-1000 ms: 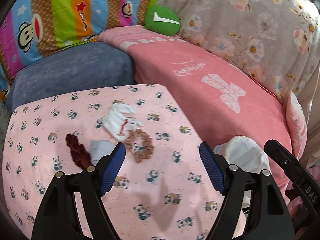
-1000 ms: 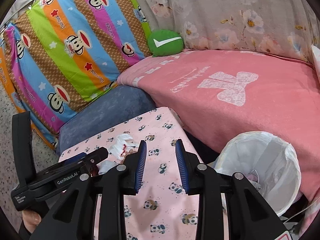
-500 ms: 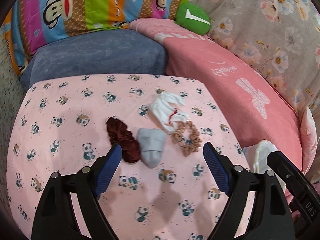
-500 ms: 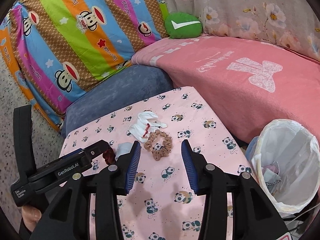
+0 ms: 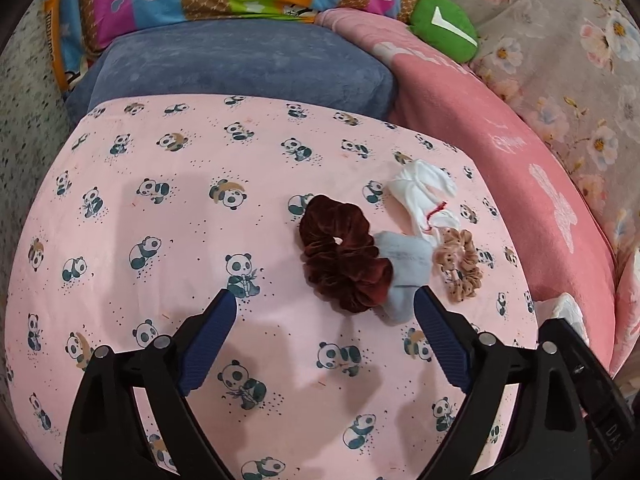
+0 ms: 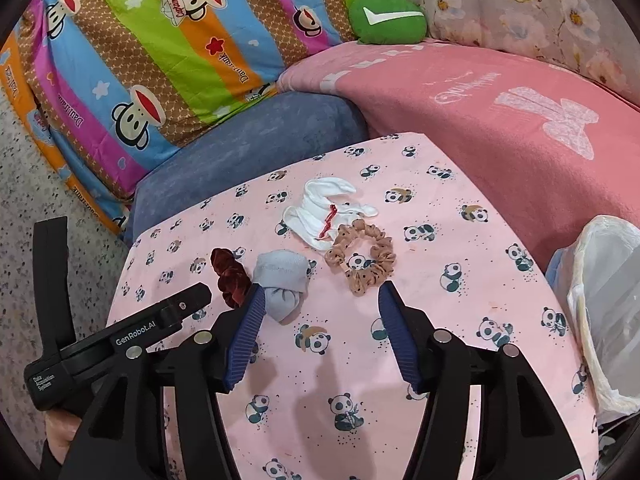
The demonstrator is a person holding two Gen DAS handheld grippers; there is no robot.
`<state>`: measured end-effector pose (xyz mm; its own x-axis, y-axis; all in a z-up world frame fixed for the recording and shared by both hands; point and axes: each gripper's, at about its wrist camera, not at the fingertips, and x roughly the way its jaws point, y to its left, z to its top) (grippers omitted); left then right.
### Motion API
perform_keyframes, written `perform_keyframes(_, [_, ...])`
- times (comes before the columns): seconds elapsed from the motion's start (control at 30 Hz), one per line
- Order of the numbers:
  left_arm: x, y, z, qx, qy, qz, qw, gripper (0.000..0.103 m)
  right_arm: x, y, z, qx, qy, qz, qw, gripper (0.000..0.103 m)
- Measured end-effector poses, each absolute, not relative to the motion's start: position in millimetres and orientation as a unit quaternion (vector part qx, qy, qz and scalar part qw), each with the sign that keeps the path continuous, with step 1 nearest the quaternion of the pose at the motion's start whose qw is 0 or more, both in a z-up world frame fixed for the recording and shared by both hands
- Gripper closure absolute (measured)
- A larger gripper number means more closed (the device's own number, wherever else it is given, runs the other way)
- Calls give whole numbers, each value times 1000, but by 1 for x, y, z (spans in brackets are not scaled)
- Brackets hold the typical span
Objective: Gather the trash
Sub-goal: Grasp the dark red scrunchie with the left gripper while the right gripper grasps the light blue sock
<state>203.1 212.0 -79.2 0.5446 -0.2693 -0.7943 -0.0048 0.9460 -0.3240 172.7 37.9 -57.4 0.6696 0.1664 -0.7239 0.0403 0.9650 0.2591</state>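
Note:
On the pink panda-print table [image 5: 160, 240] lie a dark red scrunchie [image 5: 344, 260], a balled grey sock [image 5: 404, 272], a white sock with a red thread [image 5: 424, 196] and a tan scrunchie [image 5: 460, 264]. My left gripper [image 5: 324, 312] is open and empty, just short of the red scrunchie and grey sock. My right gripper [image 6: 320, 304] is open and empty, just short of the grey sock [image 6: 282, 280] and the tan scrunchie [image 6: 362, 258]. The red scrunchie [image 6: 230, 276] and white sock [image 6: 320, 208] show there too. A white-lined trash bin [image 6: 608, 304] stands at the table's right.
A blue cushion [image 5: 240, 64] borders the table's far edge, a pink blanket [image 6: 500, 112] covers the sofa to the right. A striped monkey-print pillow [image 6: 140, 48] and a green cushion [image 6: 384, 20] lie behind. The left gripper's body [image 6: 120, 344] shows at the right wrist view's lower left.
Both grippers moved forward over the table toward the pile. The right gripper's jaws opened wider. The items now sit closer, right ahead of the fingertips.

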Motion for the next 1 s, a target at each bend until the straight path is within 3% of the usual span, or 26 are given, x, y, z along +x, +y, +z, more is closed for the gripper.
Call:
perform_keyframes(0.63, [263,221,-116,-217,517,-95,823,17,244,72,-116,132,455,54,879,43])
perform_keyframes(1.0, [261,221,-123,-207,517,-109,824,26,255,87,-147,145,480,74,862,44])
